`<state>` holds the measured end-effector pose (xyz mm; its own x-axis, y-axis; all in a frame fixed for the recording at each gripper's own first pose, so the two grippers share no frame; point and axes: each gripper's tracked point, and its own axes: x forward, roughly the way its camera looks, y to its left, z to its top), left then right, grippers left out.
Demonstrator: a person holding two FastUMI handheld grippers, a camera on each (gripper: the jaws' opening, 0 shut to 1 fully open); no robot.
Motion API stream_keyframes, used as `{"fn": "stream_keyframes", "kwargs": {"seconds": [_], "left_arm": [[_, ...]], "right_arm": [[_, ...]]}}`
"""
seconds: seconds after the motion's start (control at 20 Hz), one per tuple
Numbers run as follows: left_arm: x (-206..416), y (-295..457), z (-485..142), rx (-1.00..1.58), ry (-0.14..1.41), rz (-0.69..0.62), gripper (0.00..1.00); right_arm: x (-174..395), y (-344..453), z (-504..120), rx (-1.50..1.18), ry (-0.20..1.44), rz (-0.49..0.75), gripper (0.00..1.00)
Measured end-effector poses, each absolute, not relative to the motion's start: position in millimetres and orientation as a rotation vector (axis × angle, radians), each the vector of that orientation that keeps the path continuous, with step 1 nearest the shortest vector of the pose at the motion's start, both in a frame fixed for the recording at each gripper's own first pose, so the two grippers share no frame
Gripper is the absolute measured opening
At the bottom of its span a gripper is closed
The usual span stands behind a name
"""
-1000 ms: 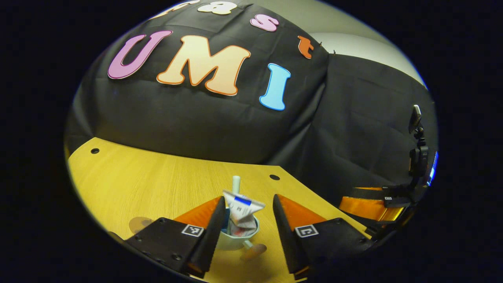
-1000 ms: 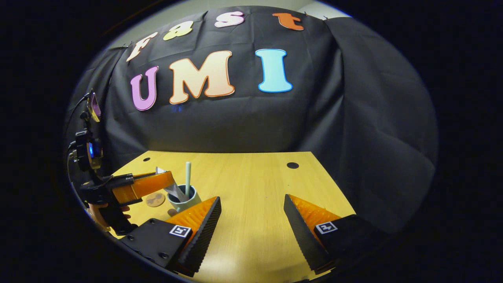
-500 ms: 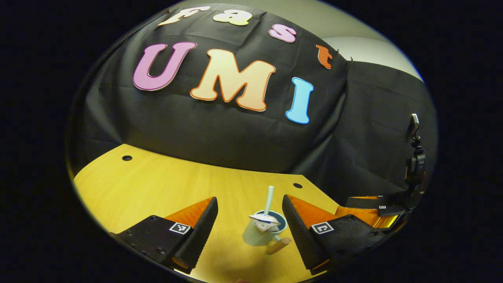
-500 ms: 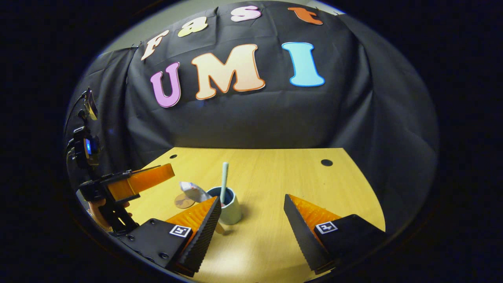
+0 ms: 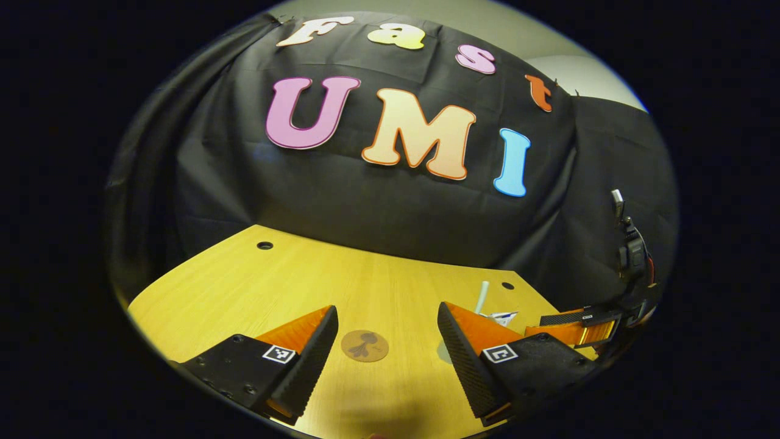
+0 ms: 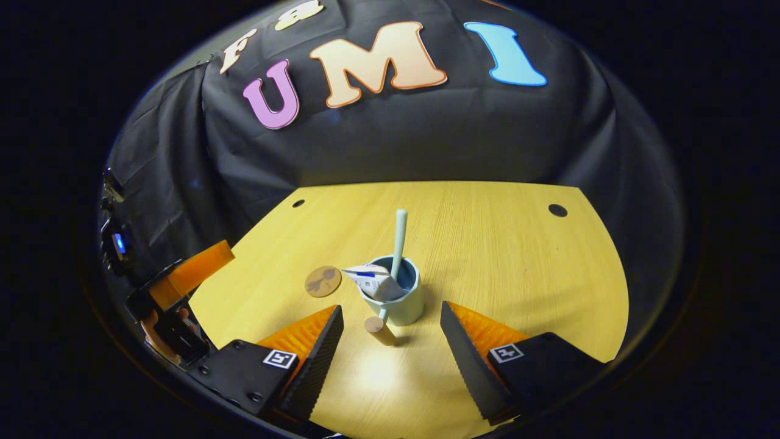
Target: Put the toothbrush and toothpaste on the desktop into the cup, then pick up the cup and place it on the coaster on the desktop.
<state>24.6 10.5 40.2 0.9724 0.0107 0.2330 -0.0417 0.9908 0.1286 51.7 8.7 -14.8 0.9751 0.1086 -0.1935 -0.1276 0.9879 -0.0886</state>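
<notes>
Cup (image 6: 395, 297) standing upright on the tabletop (image 6: 499, 256), near the middle, pale blue-green with a darker inside. Carrying a short stick-like handle (image 6: 380, 330) with a round wooden end, projecting low from the near side toward the camera in the right gripper view.

Toothbrush (image 6: 399, 242) standing in the cup, pale stem rising nearly straight above the rim. Toothpaste (image 6: 372, 281) also sitting in the cup, crumpled white tube with a blue band, leaning out over the left part of the rim.

Coaster (image 6: 323, 281) lying flat on the tabletop just beside the cup, to its left in the right gripper view, not under it. Round, brown, bearing a dark figure.

Right tool (image 6: 390, 344) hovering low in front of the cup, fingers spread wide, gripping nothing; handle end lying between the fingers without touching either.

Left tool (image 5: 386, 347) hovering over the tabletop, fingers likewise spread wide and empty. Coaster appearing between them in the left gripper view, on the surface beyond the tips. Toothbrush stem and tube top peeking past the right-hand finger there, cup body hidden behind it.

Left tool also appearing at the far left edge of the right gripper view, well apart from the cup, a hand (image 6: 159, 332) gripping it.
</notes>
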Motion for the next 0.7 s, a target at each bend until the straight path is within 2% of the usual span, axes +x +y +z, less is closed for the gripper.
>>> {"fn": "stream_keyframes", "kwargs": {"seconds": [0.05,0.15,0.2,0.25,0.4,0.5,0.55,0.65,0.7], "left_arm": [[22,17,38,0.127,-0.229,0.042,0.95],[15,29,34,0.115,-0.218,0.069,0.95],[13,35,32,0.110,-0.215,0.083,0.95],[9,40,30,0.106,-0.212,0.097,0.95],[0,55,17,0.101,-0.182,0.136,0.95],[-6,63,9,0.095,-0.167,0.161,0.95],[-9,67,4,0.084,-0.157,0.170,0.95],[-14,72,-4,0.053,-0.147,0.187,0.95],[-18,73,-7,0.041,-0.143,0.196,0.95]], "right_arm": [[56,10,-22,-0.111,0.220,0.114,0.95],[67,12,-34,-0.117,0.285,0.106,0.98],[70,14,-41,-0.112,0.321,0.103,0.95],[75,14,-47,-0.109,0.354,0.092,0.99],[91,11,-57,-0.100,0.426,0.045,0.99],[101,11,-65,-0.098,0.485,0.013,0.95],[106,11,-68,-0.100,0.508,-0.003,0.99],[116,10,-76,-0.113,0.555,-0.030,0.94],[120,11,-80,-0.124,0.579,-0.039,0.98]]}}
